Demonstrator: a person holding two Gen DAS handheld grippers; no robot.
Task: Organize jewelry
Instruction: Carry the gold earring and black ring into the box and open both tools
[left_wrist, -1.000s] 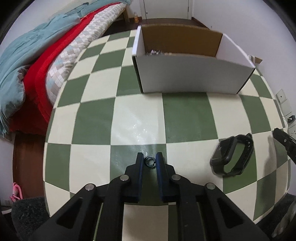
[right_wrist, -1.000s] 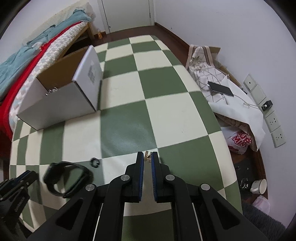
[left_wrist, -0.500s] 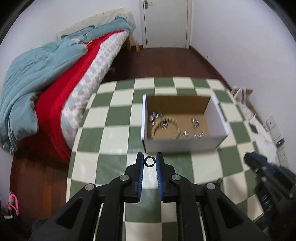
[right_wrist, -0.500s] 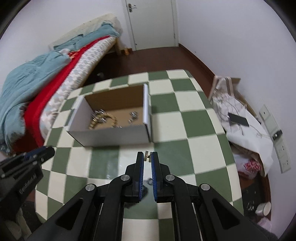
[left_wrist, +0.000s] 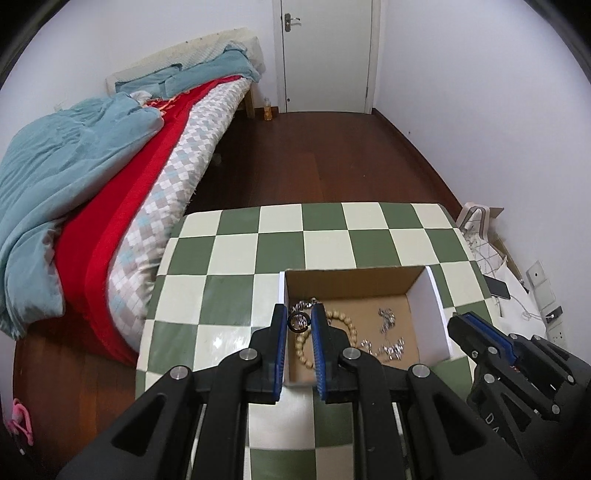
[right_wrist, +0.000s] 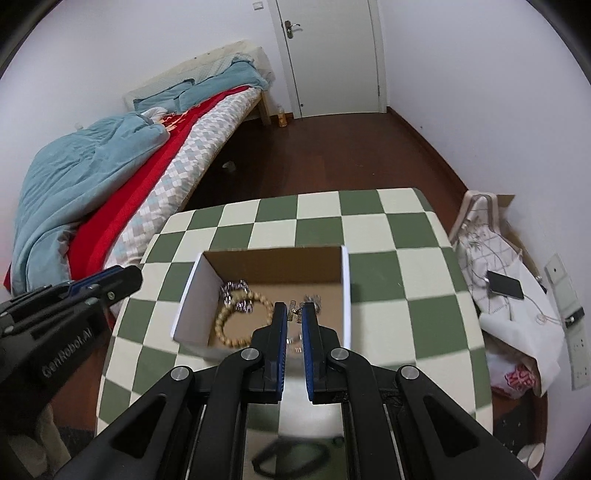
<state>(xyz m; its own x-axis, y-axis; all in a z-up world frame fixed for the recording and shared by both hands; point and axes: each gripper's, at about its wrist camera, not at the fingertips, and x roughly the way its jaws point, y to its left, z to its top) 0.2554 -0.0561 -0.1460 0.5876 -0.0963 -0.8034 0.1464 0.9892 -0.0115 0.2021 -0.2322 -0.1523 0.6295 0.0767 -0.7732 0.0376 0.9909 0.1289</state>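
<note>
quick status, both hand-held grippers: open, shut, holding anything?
Left hand-held gripper: shut on a small dark metal ring.
Right hand-held gripper: shut on a small gold-coloured jewelry piece.

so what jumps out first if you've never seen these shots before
The open cardboard box on the green-and-cream checkered table, with a wooden bead bracelet and silvery pieces inside. Above it, the left gripper pinches a small dark ring and the right gripper a tiny gold piece. Behind, a bed piled with teal and red bedding.
</note>
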